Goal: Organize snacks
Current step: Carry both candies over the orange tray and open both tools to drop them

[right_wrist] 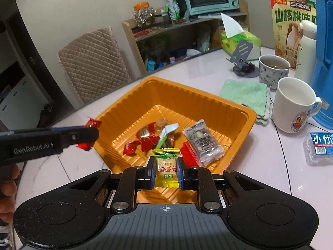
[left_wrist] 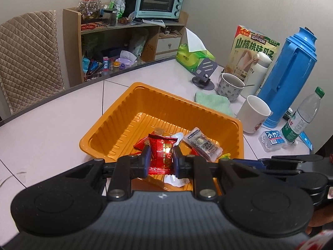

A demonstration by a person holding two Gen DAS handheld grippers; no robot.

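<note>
An orange plastic tray (left_wrist: 127, 104) (right_wrist: 245, 112) sits on the white table and holds several wrapped snacks, among them red candies (right_wrist: 145, 137) and a clear dark-printed packet (left_wrist: 204, 143) (right_wrist: 205, 143). My left gripper (left_wrist: 161, 156) is shut on a red foil candy (left_wrist: 161, 152) above the tray's near edge. From the right wrist view the same gripper (right_wrist: 88, 134) comes in from the left, level with the tray's left rim, and the red candy (right_wrist: 92, 123) sticks out of it. My right gripper (right_wrist: 166, 167) is shut on a yellow candy (right_wrist: 167, 170) over the tray's near edge.
Behind the tray lie a green cloth (right_wrist: 245, 93), two mugs (right_wrist: 293, 102) (right_wrist: 272, 68), a blue thermos (left_wrist: 289, 73), a water bottle (left_wrist: 303, 116), a small clear box (right_wrist: 320, 148), a phone stand (left_wrist: 205, 73), a tissue pack (left_wrist: 191, 56) and a snack bag (left_wrist: 254, 48). A padded chair (left_wrist: 29, 56) and a shelf (left_wrist: 129, 41) stand beyond the table.
</note>
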